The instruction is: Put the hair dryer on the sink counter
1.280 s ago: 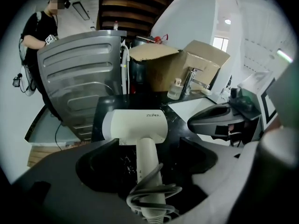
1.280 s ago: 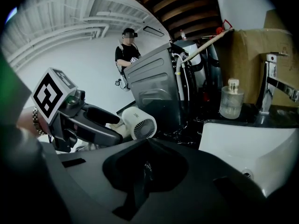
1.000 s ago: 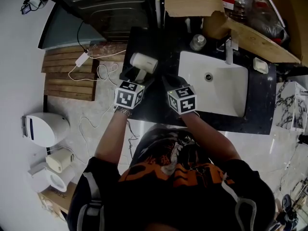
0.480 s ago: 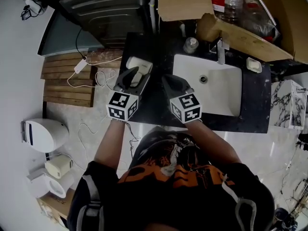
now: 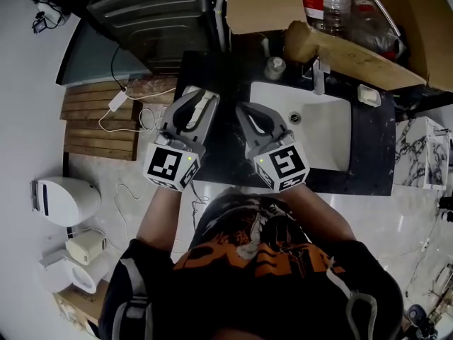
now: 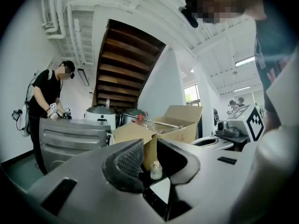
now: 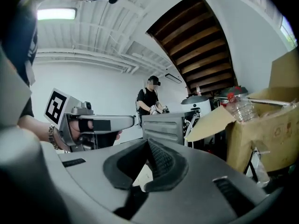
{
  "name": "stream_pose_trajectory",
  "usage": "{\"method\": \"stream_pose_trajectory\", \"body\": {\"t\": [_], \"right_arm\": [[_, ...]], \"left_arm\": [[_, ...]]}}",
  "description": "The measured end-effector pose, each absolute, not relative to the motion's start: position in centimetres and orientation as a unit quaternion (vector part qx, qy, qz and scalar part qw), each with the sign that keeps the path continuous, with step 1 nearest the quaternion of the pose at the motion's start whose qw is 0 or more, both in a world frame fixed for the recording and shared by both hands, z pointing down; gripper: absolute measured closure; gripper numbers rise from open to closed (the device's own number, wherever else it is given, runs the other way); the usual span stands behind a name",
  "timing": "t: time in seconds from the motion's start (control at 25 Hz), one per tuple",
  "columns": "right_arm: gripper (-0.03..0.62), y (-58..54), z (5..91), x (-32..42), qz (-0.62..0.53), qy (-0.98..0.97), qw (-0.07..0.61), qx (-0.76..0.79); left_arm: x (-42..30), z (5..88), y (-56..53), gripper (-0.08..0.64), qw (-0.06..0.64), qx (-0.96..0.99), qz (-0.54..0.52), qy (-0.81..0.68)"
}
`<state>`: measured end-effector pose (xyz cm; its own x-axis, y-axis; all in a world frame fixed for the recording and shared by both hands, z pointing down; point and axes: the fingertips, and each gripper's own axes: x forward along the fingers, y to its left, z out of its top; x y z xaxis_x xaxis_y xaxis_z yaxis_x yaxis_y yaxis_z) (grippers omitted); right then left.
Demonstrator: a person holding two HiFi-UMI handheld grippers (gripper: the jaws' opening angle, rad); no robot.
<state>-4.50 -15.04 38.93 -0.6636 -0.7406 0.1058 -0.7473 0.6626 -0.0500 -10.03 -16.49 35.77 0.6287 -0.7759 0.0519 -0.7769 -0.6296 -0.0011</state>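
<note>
The cream hair dryer (image 5: 204, 105) lies on the black sink counter (image 5: 225, 146) at 9 o'clock of the white rectangular basin (image 5: 322, 133), with the left gripper (image 6: 149, 146) jaws, just closing, narrowly apart and empty, and the right gripper (image 7: 147, 148) jaws together.

- From the head view we see only a pale sliver of the hair dryer (image 5: 201, 110); the left gripper (image 5: 203, 95), whose empty jaws have just been closing, covers the rest.
- The right gripper view's edge cuts off the cardboard box (image 7: 275, 120).

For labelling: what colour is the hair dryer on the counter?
The hair dryer is cream-white; the head view shows it best.
</note>
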Motion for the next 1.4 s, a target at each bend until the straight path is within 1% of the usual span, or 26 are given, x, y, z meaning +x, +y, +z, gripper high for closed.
{"method": "stream_pose_trajectory", "body": {"t": [0.16, 0.24, 0.36, 0.72, 1.08, 1.4], "right_arm": [[0.578, -14.4, 36.4, -3.8, 0.03, -0.911, 0.015, 0.41], [0.578, -14.1, 35.3, -3.4, 0.023, -0.911, 0.005, 0.412], [0.578, -13.6, 34.1, -2.8, 0.013, -0.91, -0.007, 0.415], [0.578, -11.5, 31.7, -2.5, -0.008, -0.908, -0.028, 0.419], [0.578, -10.6, 30.1, -2.6, -0.025, -0.897, -0.046, 0.438], [0.578, -11.1, 30.3, -3.4, -0.023, -0.898, -0.037, 0.438]], "left_arm": [[-9.4, 33.4, -15.6, 0.507, -0.028, 0.895, 0.026, -0.444], [-9.1, 32.3, -15.0, 0.526, -0.029, 0.896, 0.01, -0.444], [-9.0, 31.5, -14.3, 0.535, -0.025, 0.899, 0.002, -0.437], [-8.4, 29.3, -11.9, 0.537, -0.03, 0.905, -0.016, -0.424], [-8.6, 29.5, -11.0, 0.537, -0.033, 0.91, -0.018, -0.414], [-8.8, 29.4, -11.7, 0.537, -0.028, 0.918, -0.025, -0.395]]}}
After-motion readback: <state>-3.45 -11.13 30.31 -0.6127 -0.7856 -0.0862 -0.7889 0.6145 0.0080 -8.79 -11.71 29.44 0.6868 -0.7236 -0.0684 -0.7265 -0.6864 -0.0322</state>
